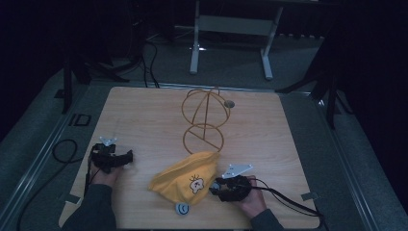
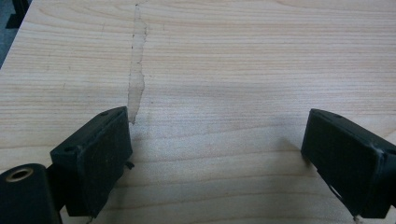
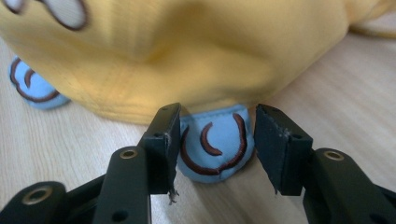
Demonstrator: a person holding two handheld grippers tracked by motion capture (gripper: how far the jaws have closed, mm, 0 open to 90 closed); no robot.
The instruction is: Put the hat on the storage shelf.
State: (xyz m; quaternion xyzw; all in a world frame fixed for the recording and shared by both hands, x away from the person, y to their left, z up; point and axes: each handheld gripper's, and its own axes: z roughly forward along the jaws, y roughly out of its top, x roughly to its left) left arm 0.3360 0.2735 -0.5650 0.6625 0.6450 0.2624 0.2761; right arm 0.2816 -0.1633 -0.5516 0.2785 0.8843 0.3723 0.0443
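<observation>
Left gripper (image 1: 126, 159) rests near the table's (image 1: 144, 115) left edge, jaws wide, nothing between them. The yellow hat (image 1: 185, 175) lies slumped near the front edge, not yet lifted; the wire stand (image 1: 204, 118) behind it is bare. Right gripper (image 3: 215, 140) sits at the hat's right side, jaws part-open around its blue ear flap (image 3: 212, 147); whether they touch it cannot be told. Grasp judged pending

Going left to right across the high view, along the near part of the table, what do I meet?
Left claw in the person's left hand → yellow fabric hat with a cartoon patch → right claw in the right hand.
</observation>
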